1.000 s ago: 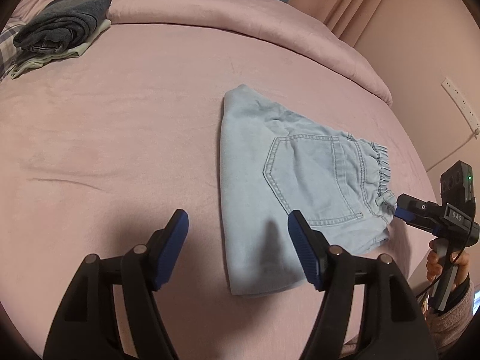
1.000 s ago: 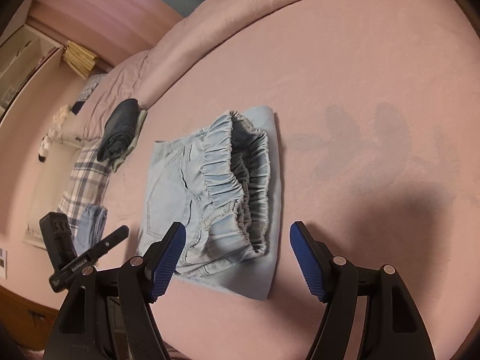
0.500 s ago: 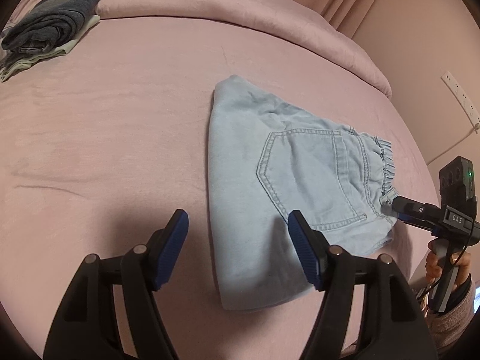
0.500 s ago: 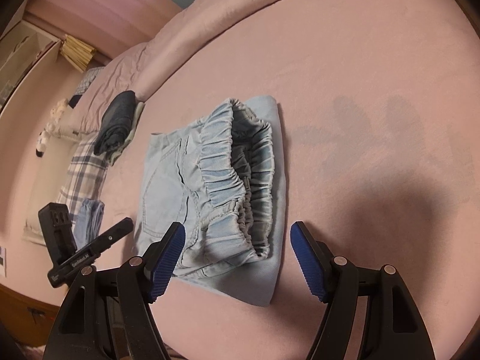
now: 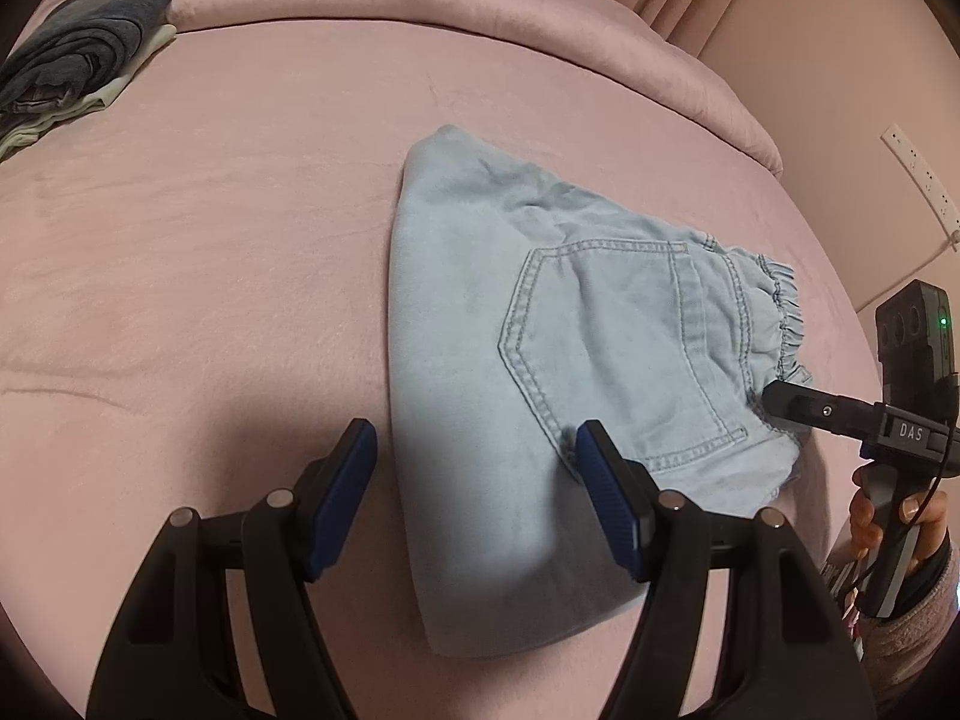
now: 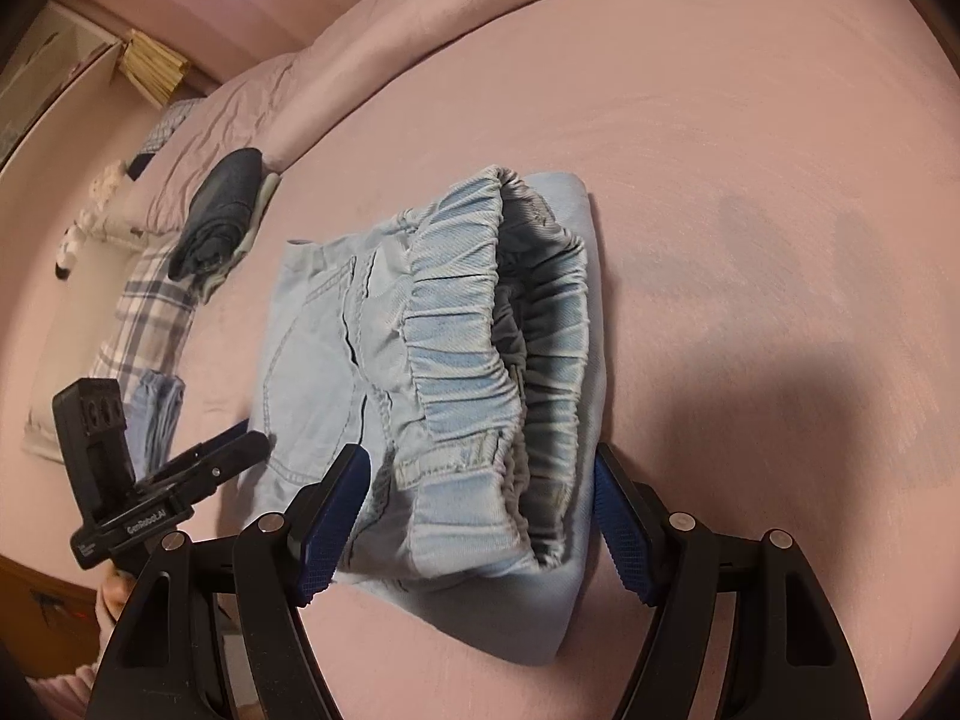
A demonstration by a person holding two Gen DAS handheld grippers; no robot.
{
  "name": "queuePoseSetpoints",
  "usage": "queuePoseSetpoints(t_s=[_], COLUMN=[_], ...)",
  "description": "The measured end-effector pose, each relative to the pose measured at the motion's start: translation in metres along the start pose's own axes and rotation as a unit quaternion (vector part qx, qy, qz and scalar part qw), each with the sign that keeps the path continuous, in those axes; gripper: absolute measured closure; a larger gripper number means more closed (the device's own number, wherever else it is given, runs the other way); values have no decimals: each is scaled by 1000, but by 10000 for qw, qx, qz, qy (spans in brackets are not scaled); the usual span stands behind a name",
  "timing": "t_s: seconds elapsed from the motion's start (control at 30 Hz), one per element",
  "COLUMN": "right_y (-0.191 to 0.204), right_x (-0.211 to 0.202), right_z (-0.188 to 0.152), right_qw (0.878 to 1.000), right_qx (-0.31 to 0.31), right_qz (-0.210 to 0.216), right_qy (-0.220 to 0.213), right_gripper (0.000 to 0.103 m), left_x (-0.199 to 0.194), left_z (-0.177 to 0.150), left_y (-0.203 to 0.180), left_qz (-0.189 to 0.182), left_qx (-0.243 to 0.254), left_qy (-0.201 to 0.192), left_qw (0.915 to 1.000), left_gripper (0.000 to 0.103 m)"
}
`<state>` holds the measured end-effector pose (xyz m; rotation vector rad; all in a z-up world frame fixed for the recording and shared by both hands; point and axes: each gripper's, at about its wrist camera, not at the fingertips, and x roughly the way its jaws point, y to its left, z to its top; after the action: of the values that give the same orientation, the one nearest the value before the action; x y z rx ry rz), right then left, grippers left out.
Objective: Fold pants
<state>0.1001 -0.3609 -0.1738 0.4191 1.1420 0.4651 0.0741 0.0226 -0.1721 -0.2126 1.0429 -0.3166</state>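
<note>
Light blue denim pants (image 5: 540,360) lie folded into a compact bundle on the pink bed (image 5: 210,240), back pocket facing up. My left gripper (image 5: 474,456) is open and low over the bundle's near folded edge, which lies between its blue pads. In the right wrist view the gathered elastic waistband (image 6: 468,360) of the pants (image 6: 312,360) faces me. My right gripper (image 6: 480,474) is open and straddles that waistband end, with its pads apart from the cloth. Each gripper shows in the other's view: the right gripper (image 5: 786,402) at the waistband, the left gripper (image 6: 246,444) at the far side.
A stack of folded dark clothes (image 5: 78,54) sits at the far left of the bed, beside a plaid cloth (image 6: 150,312). A rolled blanket edge (image 5: 480,18) runs along the back. A wall power strip (image 5: 918,180) hangs right. A hand (image 5: 888,516) holds the right gripper's handle.
Both grippers have come a little lower and closer to the pants, so the bundle now reaches in between each pair of fingers. The jaws have kept the same width.
</note>
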Motion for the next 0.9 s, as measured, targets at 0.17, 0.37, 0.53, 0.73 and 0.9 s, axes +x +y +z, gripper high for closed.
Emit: queuePoseSetpoints(t_s=[0.17, 0.37, 0.53, 0.73, 0.9], right_y=[0, 2, 4, 8, 10], right_x=[3, 5, 9, 13, 16], right_z=[3, 5, 10, 13, 15], right_qw=[10000, 10000, 9998, 9996, 9995], right_qx=[-10, -83, -175, -246, -285], right_qz=[-13, -42, -72, -111, -111], right_qy=[7, 23, 26, 15, 9], right_gripper=[29, 26, 25, 24, 21], left_x=[5, 12, 18, 23, 27], left_z=[4, 11, 14, 19, 23], left_y=[-2, -7, -13, -14, -15], left_qz=[-26, -54, -66, -98, -118], left_qx=[41, 137, 195, 225, 259], left_qy=[20, 50, 69, 85, 98], left_qw=[10000, 9999, 9998, 9997, 9995], left_gripper=[34, 34, 33, 32, 30])
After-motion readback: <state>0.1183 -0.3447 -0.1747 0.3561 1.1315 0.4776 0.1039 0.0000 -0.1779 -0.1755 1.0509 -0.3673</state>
